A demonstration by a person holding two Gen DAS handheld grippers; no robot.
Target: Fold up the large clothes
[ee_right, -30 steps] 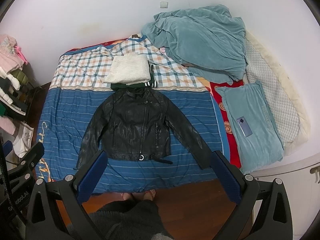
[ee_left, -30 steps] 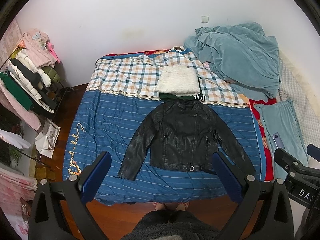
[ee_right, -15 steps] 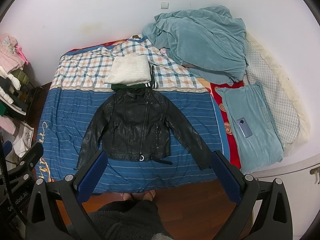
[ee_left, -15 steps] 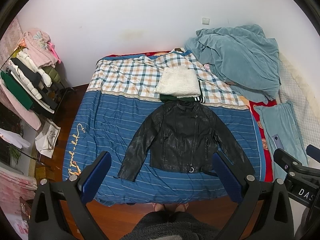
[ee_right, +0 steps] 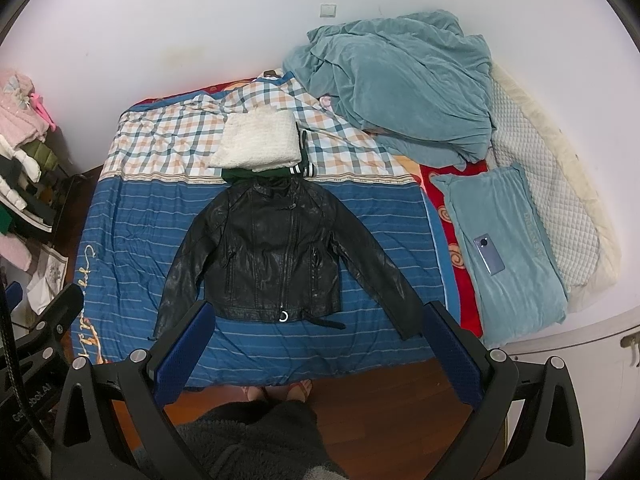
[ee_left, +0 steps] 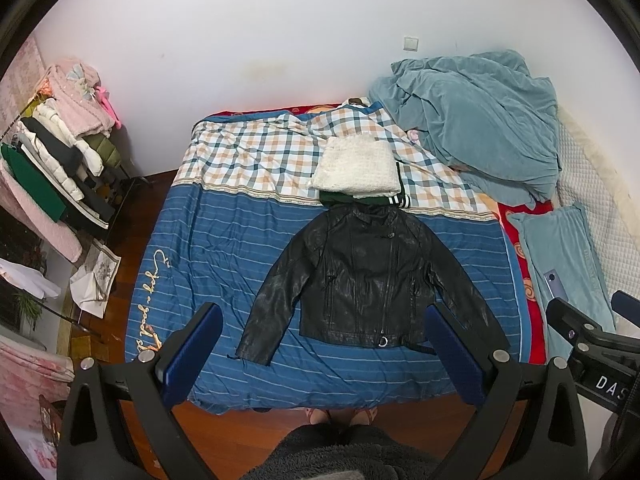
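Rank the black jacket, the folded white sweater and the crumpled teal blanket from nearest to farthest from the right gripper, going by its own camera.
1. Black jacket: spread flat, just ahead of the right gripper.
2. White sweater: folded, beyond the collar.
3. Teal blanket: heaped by the far wall, right.

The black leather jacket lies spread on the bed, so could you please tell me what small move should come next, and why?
Probably lower the open left gripper toward the black leather jacket's left-hand sleeve cuff. The jacket lies flat, zipped, sleeves spread on the blue striped bedspread, and both grippers, the right gripper included, hang open above it, holding nothing.
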